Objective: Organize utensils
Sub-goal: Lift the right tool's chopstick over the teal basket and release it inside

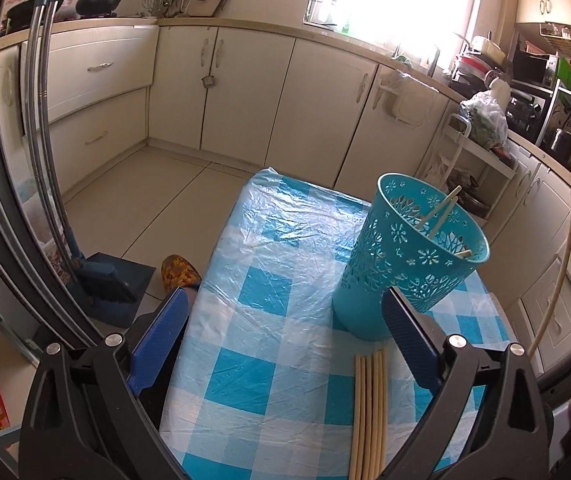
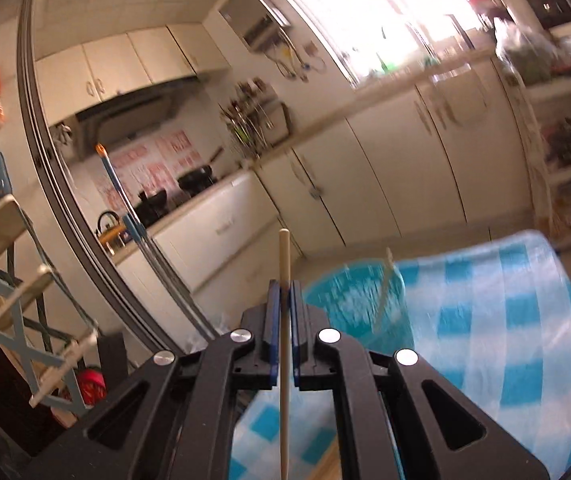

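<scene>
My right hand-held gripper (image 2: 284, 294) is pinching a single chopstick (image 2: 284, 344) upright at centre frame, jaws pressed onto it. The teal holder (image 1: 409, 256) stands right of centre on the checked table (image 1: 269, 288), with the loose chopsticks (image 1: 369, 412) lying below it. My left hand-held gripper (image 1: 285, 344) is spread and empty. The risk I see: the long stick may pivot in such a narrow pinch, clip the rim and tip the light holder.

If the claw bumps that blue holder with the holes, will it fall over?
Maybe. The turquoise utensil holder is tall, narrow at the bottom and full of cut-out holes, so it's probably light plastic and could tip. The few chopsticks leaning inside add little weight. It stands on a plastic-covered checked tablecloth, so it might slide instead.
</scene>
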`<state>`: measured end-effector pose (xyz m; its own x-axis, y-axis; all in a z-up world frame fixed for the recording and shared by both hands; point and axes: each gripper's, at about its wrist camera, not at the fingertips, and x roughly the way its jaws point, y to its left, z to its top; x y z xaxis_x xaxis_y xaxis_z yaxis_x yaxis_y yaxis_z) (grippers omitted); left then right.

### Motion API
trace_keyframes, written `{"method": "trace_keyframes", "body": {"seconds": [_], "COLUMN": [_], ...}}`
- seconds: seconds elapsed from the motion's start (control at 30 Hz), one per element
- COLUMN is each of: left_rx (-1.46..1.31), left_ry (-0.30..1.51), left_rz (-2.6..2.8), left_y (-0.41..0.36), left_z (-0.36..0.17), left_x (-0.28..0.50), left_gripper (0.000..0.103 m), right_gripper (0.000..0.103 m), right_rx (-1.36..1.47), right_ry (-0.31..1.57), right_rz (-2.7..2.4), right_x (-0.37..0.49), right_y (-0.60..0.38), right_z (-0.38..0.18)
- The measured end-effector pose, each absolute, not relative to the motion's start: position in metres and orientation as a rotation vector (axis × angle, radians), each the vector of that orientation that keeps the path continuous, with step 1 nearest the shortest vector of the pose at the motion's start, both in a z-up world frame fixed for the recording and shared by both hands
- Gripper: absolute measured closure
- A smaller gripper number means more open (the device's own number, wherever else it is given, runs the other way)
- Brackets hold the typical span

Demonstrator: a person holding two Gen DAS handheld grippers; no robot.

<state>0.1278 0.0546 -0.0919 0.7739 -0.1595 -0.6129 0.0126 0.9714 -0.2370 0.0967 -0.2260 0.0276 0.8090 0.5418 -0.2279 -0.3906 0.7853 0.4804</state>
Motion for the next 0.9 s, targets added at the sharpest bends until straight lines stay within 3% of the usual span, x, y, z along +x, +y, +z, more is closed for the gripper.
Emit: {"method": "trace_keyframes", "body": {"seconds": [0.17, 0.37, 0.57, 0.9], "left_rx": [-0.249, -0.226, -0.192, -0.160], "left_ry": [0.679, 0.675, 0.676, 0.671], "left_rz": [-0.096, -0.082, -0.064, -0.063], "left_y": [0.058, 0.055, 0.051, 0.044], "left_z": [-0.088, -0.083, -0.082, -0.080], "left_x": [0.125, 0.121, 0.118, 0.114], "left_gripper": [0.009, 0.008, 0.008, 0.008], "right_gripper": [0.097, 0.097, 0.097, 0.097], "right_rx": [0.416, 0.353, 0.261, 0.240], "right_ry": [0.229, 0.153, 0.202, 0.313], "right_rz": [0.419, 0.225, 0.122, 0.117], "right_x": [0.123, 0.148, 0.159, 0.162], "right_y": [-0.222, -0.212, -0.199, -0.198], "right_z": [0.063, 0.050, 0.004, -0.022]}}
